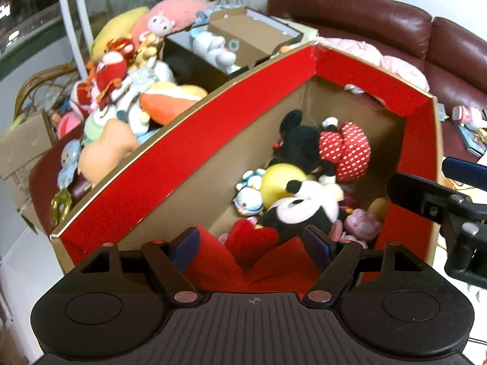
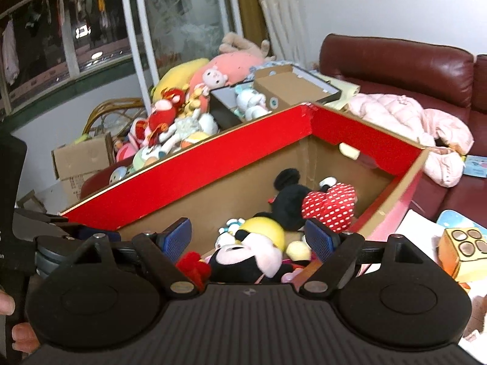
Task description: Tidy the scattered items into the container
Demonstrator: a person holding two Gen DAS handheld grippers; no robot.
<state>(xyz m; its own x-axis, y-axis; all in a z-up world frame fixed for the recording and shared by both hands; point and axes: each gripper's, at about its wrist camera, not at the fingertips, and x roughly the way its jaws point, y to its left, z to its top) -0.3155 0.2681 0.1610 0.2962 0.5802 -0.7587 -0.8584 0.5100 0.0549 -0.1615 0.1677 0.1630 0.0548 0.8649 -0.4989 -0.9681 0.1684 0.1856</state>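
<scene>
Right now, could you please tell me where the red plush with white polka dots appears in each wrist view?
Left wrist view: the red polka-dot plush lies right of centre, deep inside the red-lined cardboard box.
Right wrist view: the plush sits right of centre, above the right blue pad.
Shared landmark: the black plush touching its left side, seen in both.

Both wrist views are evenly and brightly lit by indoor light, with saturated colours and only soft shadow inside the cardboard box [image 1: 350, 103]. Glare streaks the leather sofa [image 2: 395, 57], and the window [image 2: 61, 39] is dark. Fisheye distortion bends straight edges toward the rounded frame corners, and slight motion blur softens the plush toys [image 1: 304, 206].
</scene>
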